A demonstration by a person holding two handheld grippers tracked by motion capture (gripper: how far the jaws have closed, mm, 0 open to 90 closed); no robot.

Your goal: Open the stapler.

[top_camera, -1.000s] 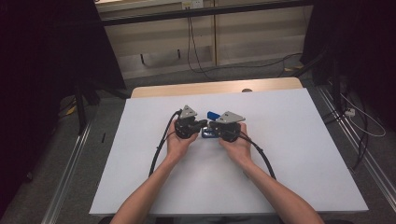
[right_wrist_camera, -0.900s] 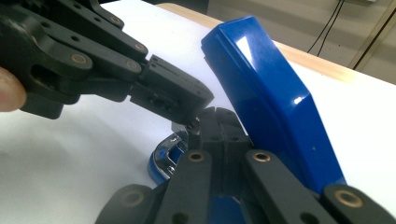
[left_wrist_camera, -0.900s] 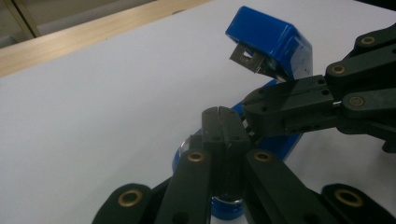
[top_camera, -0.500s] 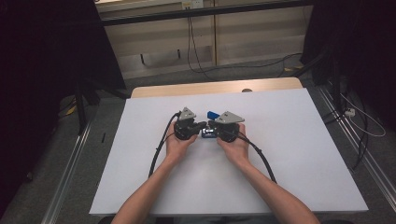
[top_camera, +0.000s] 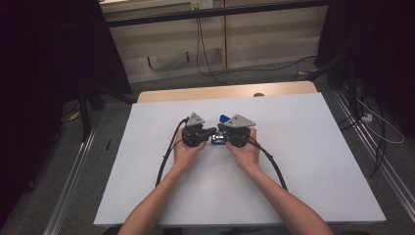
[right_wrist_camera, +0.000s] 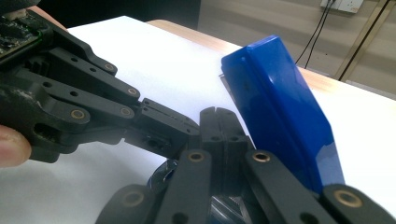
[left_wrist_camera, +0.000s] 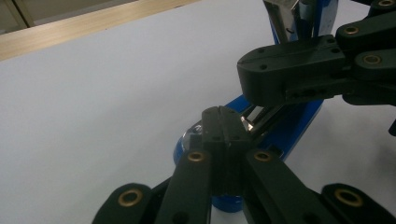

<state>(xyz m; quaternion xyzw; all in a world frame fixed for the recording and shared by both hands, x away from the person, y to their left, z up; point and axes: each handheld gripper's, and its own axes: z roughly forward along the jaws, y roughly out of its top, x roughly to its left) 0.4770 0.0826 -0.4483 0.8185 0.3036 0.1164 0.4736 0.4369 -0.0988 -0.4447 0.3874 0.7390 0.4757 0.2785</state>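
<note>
Much of the blue stapler [top_camera: 222,119] is hidden in the high view — only a small blue corner is seen between the two grey plates, and a blurred bluish patch below it between the tongs. It is held just above the middle of the white table [top_camera: 303,147], between the left tongs [top_camera: 211,131] and the right tongs [top_camera: 221,130], which meet tip to tip.

In the left gripper view, the left tongs [left_wrist_camera: 225,120] are seen closed together over the stapler's blue base [left_wrist_camera: 299,123]; a glint of metal [left_wrist_camera: 250,122] lies at their tip, though whether it is pinched cannot be told. The right tongs [left_wrist_camera: 247,77] cross from the right, apparently closed too, and the stapler's upper part is cut off at the top edge.

In the right gripper view, the right tongs [right_wrist_camera: 217,122] are seen shut, their grip hidden beneath them. The stapler's blue top [right_wrist_camera: 280,107] is raised — its long axis slants from lower right up to upper left. The left tongs [right_wrist_camera: 187,135] come in from the left, a fingertip [right_wrist_camera: 11,147] at the edge.
</note>
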